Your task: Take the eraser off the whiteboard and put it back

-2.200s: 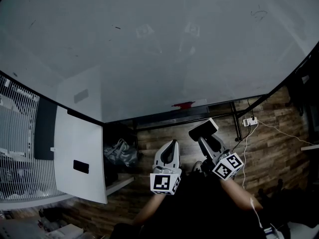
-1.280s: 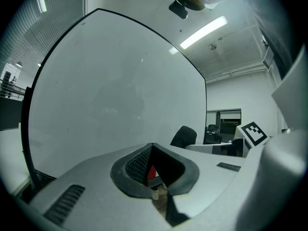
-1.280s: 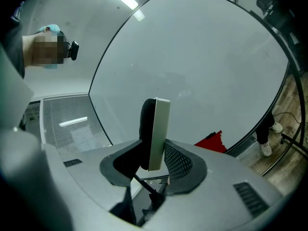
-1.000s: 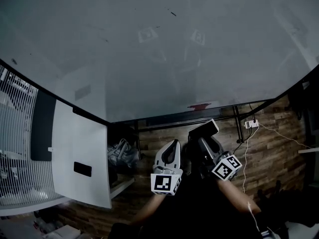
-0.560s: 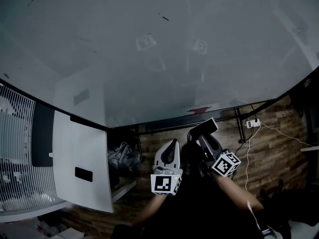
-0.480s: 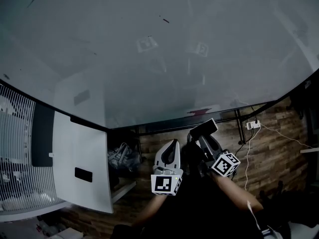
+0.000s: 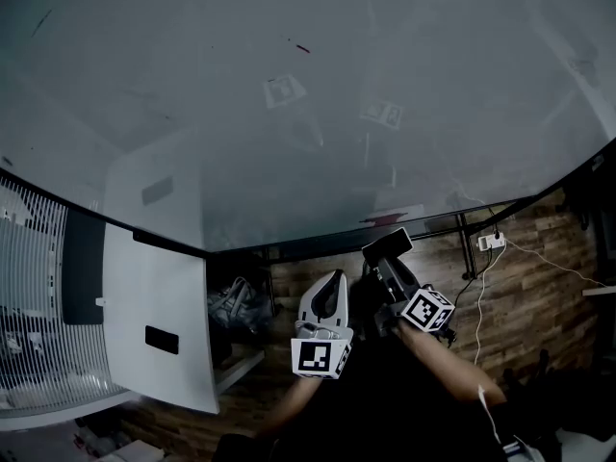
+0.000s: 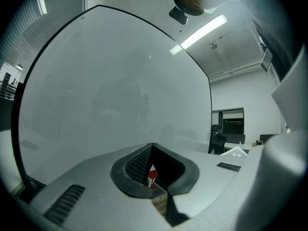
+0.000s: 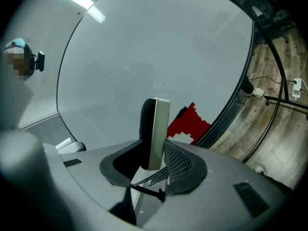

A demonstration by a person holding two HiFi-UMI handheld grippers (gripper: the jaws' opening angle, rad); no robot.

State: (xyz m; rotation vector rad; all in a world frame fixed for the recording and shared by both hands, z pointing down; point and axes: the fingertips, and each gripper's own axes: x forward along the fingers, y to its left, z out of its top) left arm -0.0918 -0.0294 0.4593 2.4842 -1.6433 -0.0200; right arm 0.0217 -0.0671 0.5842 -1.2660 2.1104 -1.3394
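Observation:
The whiteboard fills the upper head view, and it also shows in the left gripper view and the right gripper view. My right gripper is shut on the eraser, just below the board's lower edge. In the right gripper view the eraser stands on edge between the jaws, white back to the right and black felt to the left. A red magnet-like shape sits at the board's bottom edge. My left gripper is shut and holds nothing.
A white cabinet panel and a wire rack stand at the left. A bag lies on the wood floor under the board. A power strip with its cable lies by the board's stand leg. An office chair is beyond the board.
The right gripper with the eraser has rolled and shifted slightly left and down, near the board's bottom edge. The left gripper has barely moved. The view has tilted a little.

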